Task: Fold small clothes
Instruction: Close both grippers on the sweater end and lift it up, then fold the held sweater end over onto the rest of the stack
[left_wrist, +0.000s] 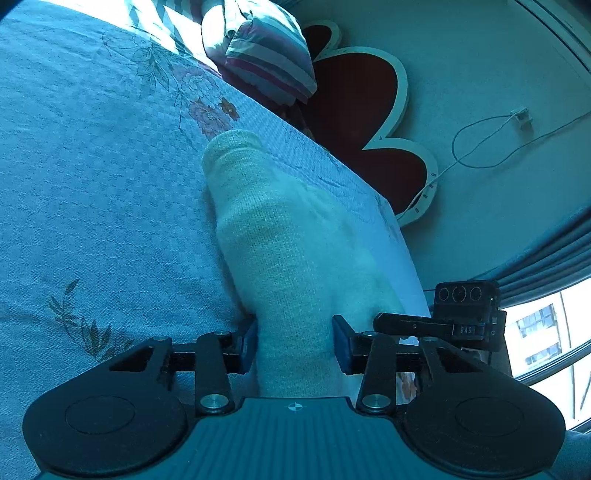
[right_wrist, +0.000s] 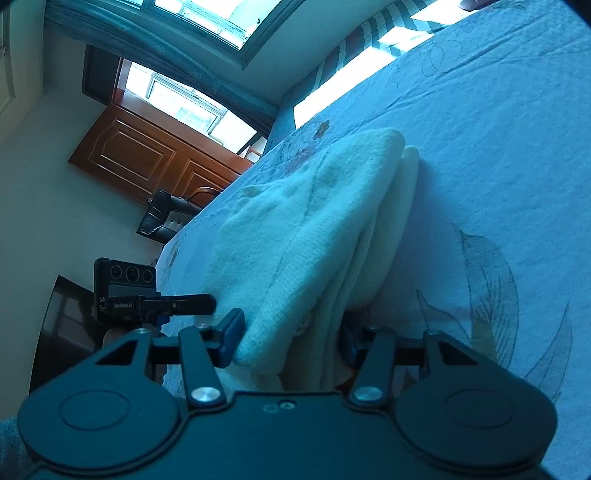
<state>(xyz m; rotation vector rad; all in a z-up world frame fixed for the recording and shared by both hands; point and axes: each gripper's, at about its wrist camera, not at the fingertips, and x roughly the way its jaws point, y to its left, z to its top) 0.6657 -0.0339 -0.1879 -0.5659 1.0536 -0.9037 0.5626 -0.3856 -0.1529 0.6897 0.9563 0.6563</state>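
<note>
A cream knitted garment (left_wrist: 280, 236) lies folded lengthwise on the blue floral bedsheet (left_wrist: 92, 184), near the bed's edge. My left gripper (left_wrist: 295, 345) is shut on its near end, and the knit fills the gap between the blue pads (left_wrist: 248, 343). In the right wrist view the same garment (right_wrist: 314, 221) shows stacked layers. My right gripper (right_wrist: 291, 345) is shut on that end, with the left pad (right_wrist: 232, 341) against the fabric and the right pad partly hidden behind it. The two grippers sit side by side; each view shows the other's camera housing (left_wrist: 465, 306) (right_wrist: 125, 284).
A striped pillow (left_wrist: 266, 51) and a red heart-shaped headboard (left_wrist: 354, 110) stand at the head of the bed. A cable (left_wrist: 480, 147) hangs on the wall. A wooden cabinet (right_wrist: 147, 155), a black chair (right_wrist: 162, 218) and windows (right_wrist: 184, 103) lie beyond the bed's edge.
</note>
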